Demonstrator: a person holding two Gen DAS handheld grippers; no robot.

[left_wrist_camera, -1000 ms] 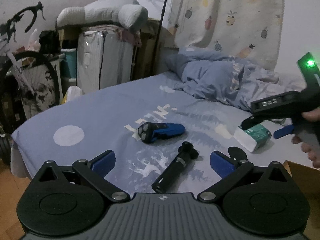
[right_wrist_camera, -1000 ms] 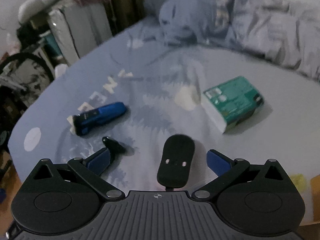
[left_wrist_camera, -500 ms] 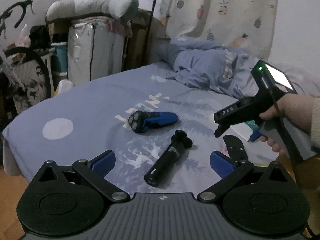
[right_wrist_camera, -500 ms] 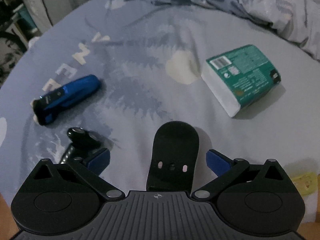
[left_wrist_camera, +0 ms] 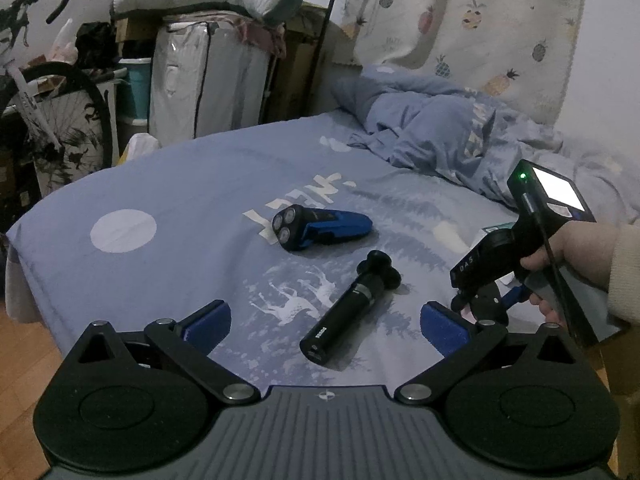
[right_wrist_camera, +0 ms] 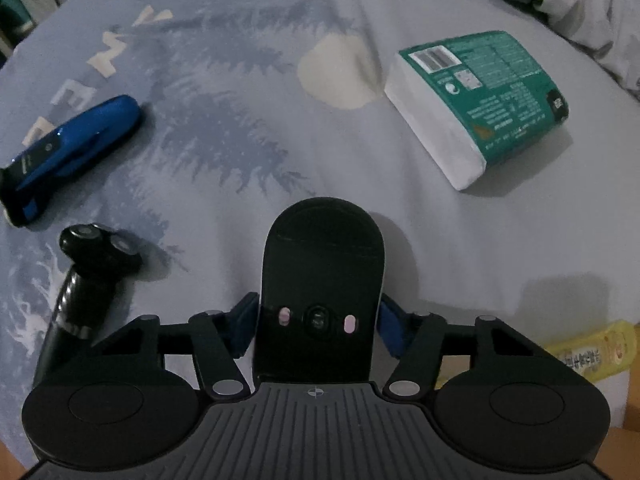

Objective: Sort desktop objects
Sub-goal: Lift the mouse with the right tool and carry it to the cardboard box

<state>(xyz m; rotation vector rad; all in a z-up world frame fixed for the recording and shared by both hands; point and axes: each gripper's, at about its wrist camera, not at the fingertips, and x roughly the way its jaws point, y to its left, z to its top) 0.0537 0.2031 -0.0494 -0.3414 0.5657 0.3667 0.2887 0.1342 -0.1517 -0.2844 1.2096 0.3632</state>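
My right gripper is clamped across the flat black oval plastic mouse, which lies on the blue printed bedsheet, underside up, long axis pointing straight away from me. It looks light, rigid and slick, best held at its narrower sides. My left gripper hangs apart, empty.

Dim room. Bed with blue printed sheet; rumpled blue duvet at far end. Pineapple-print curtain behind. Bicycle at left, wooden floor below.
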